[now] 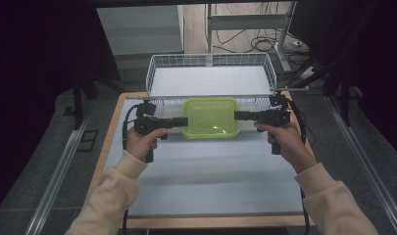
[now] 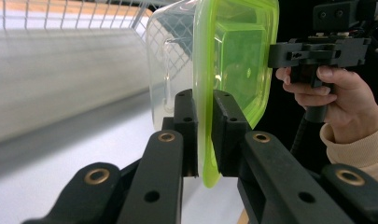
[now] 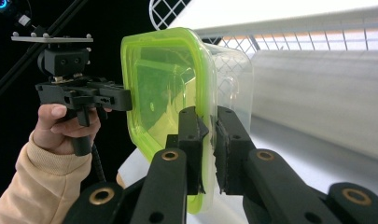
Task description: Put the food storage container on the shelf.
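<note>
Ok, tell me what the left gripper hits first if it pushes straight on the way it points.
The left gripper is already shut on the lid rim of the container. Straight on lies the lid itself, then probably the right gripper clamped on the opposite rim.

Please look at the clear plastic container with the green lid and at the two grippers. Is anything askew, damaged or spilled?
Nothing stands out. The clear plastic container with the green lid looks level above the white table, near the white wire basket. The left gripper and right gripper each clamp its lid rim at opposite ends. No crack or spill shows.
</note>
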A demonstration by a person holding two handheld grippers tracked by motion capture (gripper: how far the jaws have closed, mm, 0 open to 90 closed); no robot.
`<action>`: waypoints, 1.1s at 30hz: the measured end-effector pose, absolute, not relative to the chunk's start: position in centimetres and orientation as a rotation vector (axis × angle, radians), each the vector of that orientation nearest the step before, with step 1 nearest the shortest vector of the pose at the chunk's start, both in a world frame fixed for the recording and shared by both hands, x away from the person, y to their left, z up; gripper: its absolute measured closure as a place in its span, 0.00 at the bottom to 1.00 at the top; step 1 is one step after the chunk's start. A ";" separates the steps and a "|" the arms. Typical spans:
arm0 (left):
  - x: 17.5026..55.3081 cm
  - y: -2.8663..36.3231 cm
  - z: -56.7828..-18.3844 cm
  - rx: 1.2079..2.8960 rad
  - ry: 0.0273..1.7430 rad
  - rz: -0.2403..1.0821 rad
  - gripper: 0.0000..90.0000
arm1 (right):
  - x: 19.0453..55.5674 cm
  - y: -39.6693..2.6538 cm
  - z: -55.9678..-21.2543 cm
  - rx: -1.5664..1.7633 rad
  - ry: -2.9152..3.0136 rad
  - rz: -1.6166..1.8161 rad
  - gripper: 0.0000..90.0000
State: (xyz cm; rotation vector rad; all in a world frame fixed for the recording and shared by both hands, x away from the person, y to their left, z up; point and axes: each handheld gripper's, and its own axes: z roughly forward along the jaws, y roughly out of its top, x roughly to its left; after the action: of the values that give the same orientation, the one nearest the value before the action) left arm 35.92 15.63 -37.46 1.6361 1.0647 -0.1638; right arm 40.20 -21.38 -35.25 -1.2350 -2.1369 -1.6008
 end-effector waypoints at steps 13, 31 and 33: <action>38.6 16.3 -34.7 1.615 1.082 -0.139 0.91 | 42.8 -20.4 -32.3 -1.261 -2.156 -1.621 0.90; 44.4 16.9 -33.6 1.602 1.142 -0.173 0.91 | 48.8 -19.2 -30.9 -1.366 -2.149 -1.582 0.89; 45.1 16.7 -33.3 1.596 1.153 -0.172 0.91 | 49.3 -19.1 -30.8 -1.380 -2.143 -1.582 0.89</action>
State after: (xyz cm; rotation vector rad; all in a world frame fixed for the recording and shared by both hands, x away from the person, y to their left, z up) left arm 45.09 16.74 -33.29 1.5962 1.1525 -0.1717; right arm 49.33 -19.14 -30.81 -1.3802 -2.1432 -1.5822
